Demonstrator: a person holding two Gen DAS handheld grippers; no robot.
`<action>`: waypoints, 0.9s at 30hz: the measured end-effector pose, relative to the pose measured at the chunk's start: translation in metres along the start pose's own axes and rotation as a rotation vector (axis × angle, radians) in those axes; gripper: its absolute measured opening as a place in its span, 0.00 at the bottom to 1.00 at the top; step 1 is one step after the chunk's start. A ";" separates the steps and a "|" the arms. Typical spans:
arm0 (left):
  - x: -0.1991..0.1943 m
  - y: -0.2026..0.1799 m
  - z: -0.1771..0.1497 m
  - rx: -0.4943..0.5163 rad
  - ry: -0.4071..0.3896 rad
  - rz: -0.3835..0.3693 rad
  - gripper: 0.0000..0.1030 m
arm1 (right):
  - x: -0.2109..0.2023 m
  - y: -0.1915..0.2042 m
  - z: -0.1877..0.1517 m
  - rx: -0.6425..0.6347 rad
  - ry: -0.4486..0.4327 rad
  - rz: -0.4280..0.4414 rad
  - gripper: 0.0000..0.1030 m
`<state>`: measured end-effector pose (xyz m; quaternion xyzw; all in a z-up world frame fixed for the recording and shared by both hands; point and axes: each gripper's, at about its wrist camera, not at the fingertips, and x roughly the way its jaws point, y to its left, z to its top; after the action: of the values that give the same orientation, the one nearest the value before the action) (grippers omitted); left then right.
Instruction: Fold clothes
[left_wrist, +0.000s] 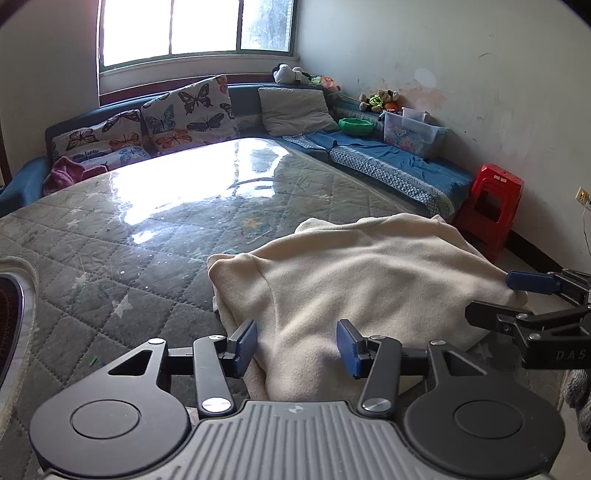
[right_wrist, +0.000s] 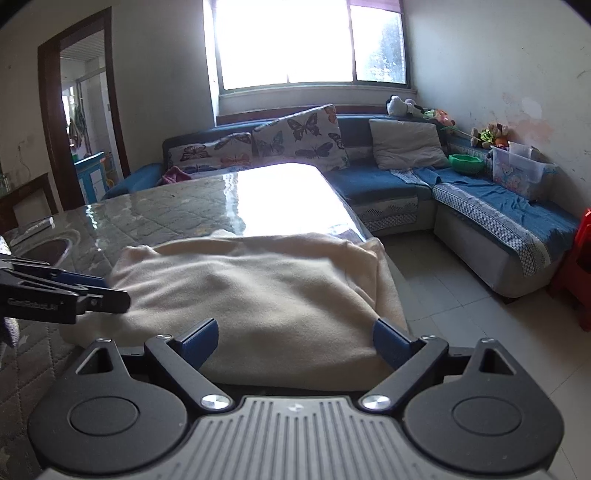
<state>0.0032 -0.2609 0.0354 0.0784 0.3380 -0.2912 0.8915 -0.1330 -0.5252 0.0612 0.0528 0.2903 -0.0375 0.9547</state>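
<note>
A cream fleece garment (left_wrist: 362, 273) lies in a folded bundle at the near right corner of the table (left_wrist: 155, 236); it also shows in the right wrist view (right_wrist: 251, 291). My left gripper (left_wrist: 297, 345) is open, its jaws spread over the garment's near edge. My right gripper (right_wrist: 295, 341) is open and wide, with the garment's near edge between the jaws. Each gripper shows in the other's view: the right one (left_wrist: 517, 295) at the garment's right side, the left one (right_wrist: 107, 290) at its left side.
The table (right_wrist: 177, 210) has a quilted grey cover under glossy plastic. A round metal dish (left_wrist: 14, 314) sits at its left. A blue corner sofa (right_wrist: 480, 206) with butterfly cushions, a green bowl and a plastic box stands behind. A red stool (left_wrist: 491, 210) stands by the right wall.
</note>
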 end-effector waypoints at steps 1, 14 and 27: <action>-0.001 0.000 -0.001 0.004 0.000 0.003 0.52 | 0.002 0.000 -0.004 -0.005 0.014 -0.012 0.90; -0.007 0.000 -0.011 0.014 -0.009 0.001 0.58 | 0.004 -0.013 -0.009 0.046 0.040 -0.091 0.93; -0.008 0.002 -0.018 0.000 0.012 0.024 0.63 | 0.003 -0.029 -0.004 0.102 0.010 -0.167 1.00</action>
<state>-0.0107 -0.2495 0.0265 0.0843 0.3423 -0.2800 0.8929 -0.1351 -0.5536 0.0541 0.0773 0.2963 -0.1314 0.9429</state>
